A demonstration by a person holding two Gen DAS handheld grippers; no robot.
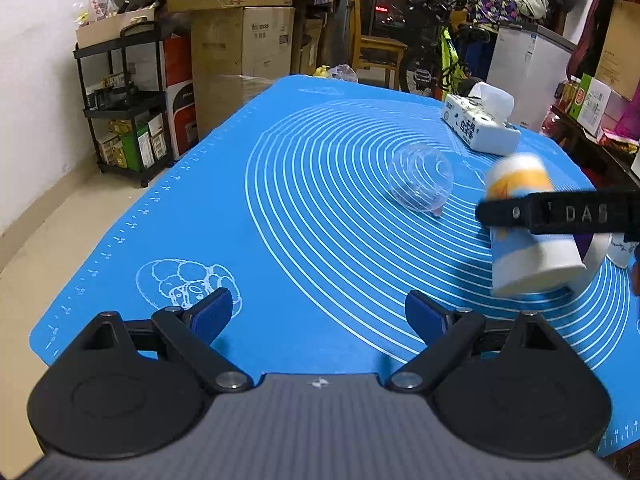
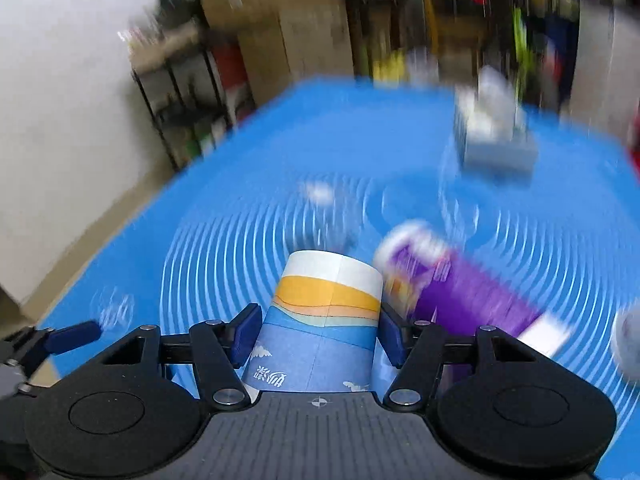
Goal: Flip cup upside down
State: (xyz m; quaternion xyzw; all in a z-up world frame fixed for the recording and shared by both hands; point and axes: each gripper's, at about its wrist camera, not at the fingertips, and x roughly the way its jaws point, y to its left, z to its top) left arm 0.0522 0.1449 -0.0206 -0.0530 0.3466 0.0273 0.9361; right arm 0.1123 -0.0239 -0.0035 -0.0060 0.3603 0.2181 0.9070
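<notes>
Right wrist: cup [image 2: 326, 320] clamped between right gripper [image 2: 318, 338].

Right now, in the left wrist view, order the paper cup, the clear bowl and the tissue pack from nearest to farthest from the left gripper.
1. Paper cup: nearest the left gripper, off to the right, clamped in the right gripper.
2. Clear bowl: mid-mat, ahead and slightly right.
3. Tissue pack: farthest, near the mat's far right edge.

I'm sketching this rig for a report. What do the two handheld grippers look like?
Both match: the left gripper and right gripper have black linkage arms with silver pivot screws, round black discs at each side, dark blue finger pads and a grey ribbed body bearing a small crosshair mark.
</notes>
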